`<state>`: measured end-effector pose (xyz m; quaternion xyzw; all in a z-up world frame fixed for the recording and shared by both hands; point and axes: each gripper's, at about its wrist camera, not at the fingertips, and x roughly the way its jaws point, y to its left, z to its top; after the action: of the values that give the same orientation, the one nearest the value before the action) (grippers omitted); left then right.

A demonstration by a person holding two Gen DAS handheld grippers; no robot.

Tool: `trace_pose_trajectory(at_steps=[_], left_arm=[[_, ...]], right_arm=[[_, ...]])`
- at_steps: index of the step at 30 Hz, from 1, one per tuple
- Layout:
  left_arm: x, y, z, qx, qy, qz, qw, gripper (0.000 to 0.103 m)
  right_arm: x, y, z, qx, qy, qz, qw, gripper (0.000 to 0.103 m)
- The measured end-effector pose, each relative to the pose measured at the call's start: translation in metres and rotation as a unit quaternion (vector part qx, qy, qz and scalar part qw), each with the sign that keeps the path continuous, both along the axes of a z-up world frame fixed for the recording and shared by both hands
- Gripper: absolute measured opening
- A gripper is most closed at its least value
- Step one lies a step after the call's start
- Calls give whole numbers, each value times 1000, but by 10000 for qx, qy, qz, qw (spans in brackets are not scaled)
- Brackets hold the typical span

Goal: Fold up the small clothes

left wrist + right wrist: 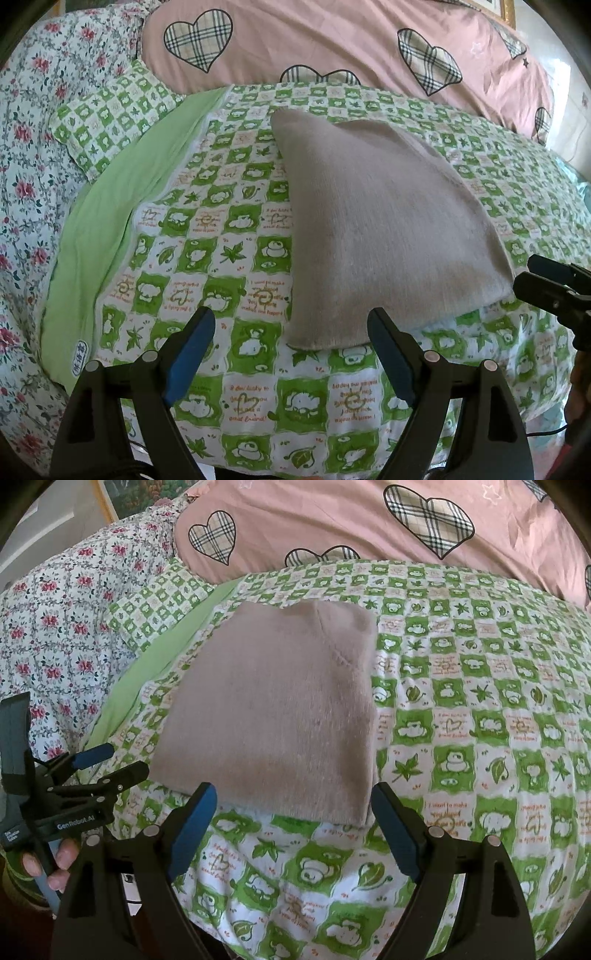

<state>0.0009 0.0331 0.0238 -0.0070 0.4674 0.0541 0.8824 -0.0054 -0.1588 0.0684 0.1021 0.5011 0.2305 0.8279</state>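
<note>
A beige knit garment [384, 229] lies folded into a flat rectangle on the green-and-white checked bedsheet [236, 258]. It also shows in the right wrist view [273, 716]. My left gripper [291, 325] is open and empty, just short of the garment's near left corner. My right gripper [293, 801] is open and empty, just short of the garment's near edge. The right gripper shows at the right edge of the left wrist view [546, 284]. The left gripper shows at the left of the right wrist view [110, 764], beside the garment's near left corner.
A pink quilt with plaid hearts [332, 40] is piled behind the garment. A floral cover [33, 155] lies to the left. A checked pillow [110, 114] and a plain green sheet strip [122, 206] lie left of the garment. A framed picture [147, 494] hangs behind.
</note>
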Motion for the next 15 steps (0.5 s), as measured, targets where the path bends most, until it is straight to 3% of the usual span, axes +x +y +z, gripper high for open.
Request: trace_pose_trajectory(at_steps=[15], left_arm=[[33, -5, 9, 140, -74, -14, 9999, 86]], right_arm=[[34, 6, -3, 127, 179, -33, 9998, 86]])
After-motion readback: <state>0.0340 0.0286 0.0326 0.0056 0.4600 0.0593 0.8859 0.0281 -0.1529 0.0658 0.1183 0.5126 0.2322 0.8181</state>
